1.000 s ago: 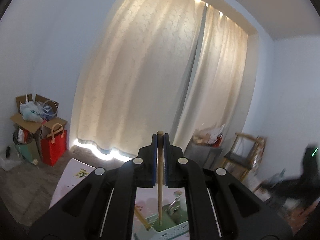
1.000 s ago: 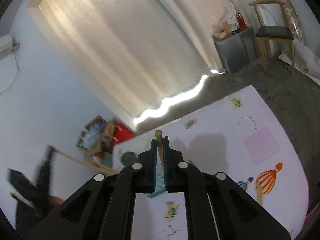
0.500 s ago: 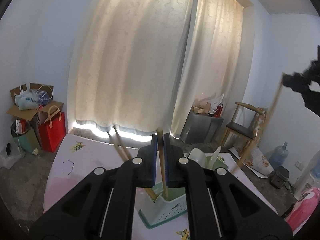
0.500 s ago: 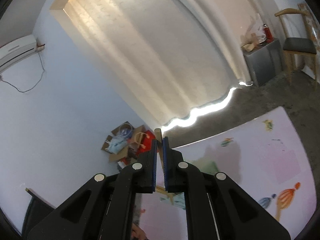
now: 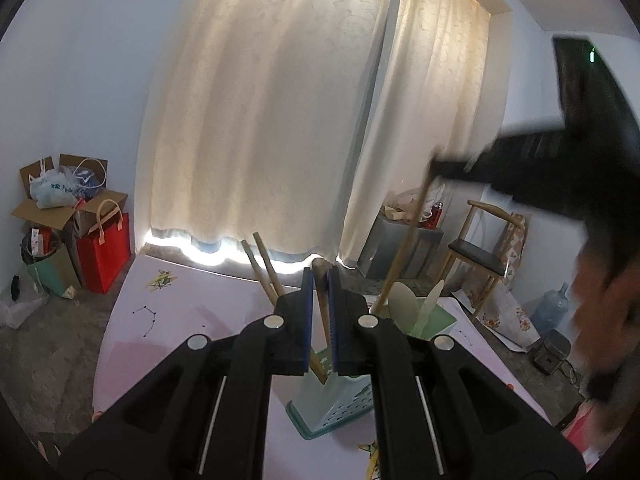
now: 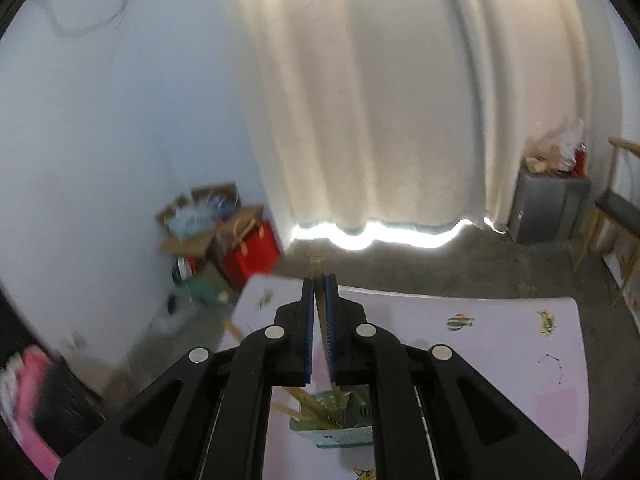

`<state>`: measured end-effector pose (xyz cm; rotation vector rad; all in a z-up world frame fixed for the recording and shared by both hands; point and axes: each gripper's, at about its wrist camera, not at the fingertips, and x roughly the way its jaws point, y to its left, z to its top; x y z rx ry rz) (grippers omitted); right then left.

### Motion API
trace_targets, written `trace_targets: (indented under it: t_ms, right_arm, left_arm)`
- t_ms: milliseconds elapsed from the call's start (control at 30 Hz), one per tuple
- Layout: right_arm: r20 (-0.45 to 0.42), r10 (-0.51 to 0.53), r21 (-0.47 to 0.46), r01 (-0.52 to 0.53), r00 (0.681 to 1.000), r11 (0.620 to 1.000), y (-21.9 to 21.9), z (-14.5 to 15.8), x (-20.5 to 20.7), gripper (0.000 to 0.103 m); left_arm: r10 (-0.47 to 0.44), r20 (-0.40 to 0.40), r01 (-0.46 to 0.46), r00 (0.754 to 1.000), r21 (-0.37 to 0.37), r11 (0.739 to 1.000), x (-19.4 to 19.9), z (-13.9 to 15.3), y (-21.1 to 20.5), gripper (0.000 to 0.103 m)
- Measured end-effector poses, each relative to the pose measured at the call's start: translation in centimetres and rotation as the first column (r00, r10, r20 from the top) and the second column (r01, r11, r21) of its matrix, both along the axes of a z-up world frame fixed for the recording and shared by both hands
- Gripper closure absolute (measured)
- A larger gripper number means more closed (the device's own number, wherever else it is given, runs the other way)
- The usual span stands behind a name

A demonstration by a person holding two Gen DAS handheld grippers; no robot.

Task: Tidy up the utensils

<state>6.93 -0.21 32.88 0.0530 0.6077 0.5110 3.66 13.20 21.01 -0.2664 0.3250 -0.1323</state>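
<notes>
The left gripper (image 5: 320, 312) had its jaws clamped on a chopstick (image 5: 322, 300), whose lower end reached down into the green holder (image 5: 340, 408) on the tabletop (image 5: 192, 320). Two more sticks (image 5: 266, 268) already leaned out of the holder's far side, beside pale green spoon-like pieces (image 5: 404, 308).

The right gripper (image 6: 319, 320) also had its jaws pinched on a thin stick (image 6: 317, 268), with the holder (image 6: 340, 436) directly below between its arms. In the left view that stick (image 5: 404, 248) slanted down toward the holder's rim, the gripper above it blurred.

Both sticks seemed about to be dropped in. To do it well, each tip should probably be well inside the holder's wall before the jaws part, since a slanted stick released high could tip out over the rim. Letting the left one go first, then straightening the right one closer to upright, might keep the two from crossing. The holder looked light, so any sideways push could slide or topple it.
</notes>
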Motion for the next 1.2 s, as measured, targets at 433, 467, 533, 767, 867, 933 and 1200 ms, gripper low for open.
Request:
trace_targets:
  t_ms: [433,467,533,767,867,933,1200]
  right_arm:
    - [-0.182,-0.030,0.108,0.051,0.983,0.993,-6.2,-3.5,-1.5,0.079]
    - [-0.184,-0.071,0.121,0.095,0.980,0.988,-8.8,-3.2,-2.6,0.076]
    - [-0.199,-0.153,0.090,0.174,0.968,0.981,-12.9,-3.5,-4.0,0.071]
    - [-0.490,-0.366,-0.165,0.328,0.791,0.930,-26.4,-12.6,-7.2,0.066]
    - [-0.564,-0.370,-0.222,0.296,0.738,0.929,-27.3,-17.2,-8.6,0.066]
    - [-0.608,-0.367,-0.258,0.261,0.704,0.930,-26.4,-19.7,-8.7,0.066]
    - [-0.632,-0.381,-0.331,0.210,0.675,0.920,-22.5,-22.7,-8.6,0.089]
  left_arm:
    - [0.003,0.083,-0.002,0.997,-0.011,1.000,-4.0,3.1,-0.1,0.076]
    - [0.002,0.084,0.000,0.996,-0.026,1.000,-4.4,3.3,-0.1,0.076]
    - [-0.007,0.082,0.011,0.997,-0.047,0.999,-5.3,3.4,-0.4,0.076]
    - [-0.268,-0.065,0.263,0.961,-0.067,0.962,-5.2,1.1,-6.8,0.077]
    - [-0.340,-0.132,0.332,0.931,-0.079,0.940,-4.6,-0.6,-9.7,0.077]
    - [-0.368,-0.163,0.359,0.915,-0.082,0.930,-4.3,-1.4,-11.2,0.077]
    - [-0.321,-0.179,0.316,0.930,-0.055,0.947,-4.4,-1.9,-10.8,0.077]
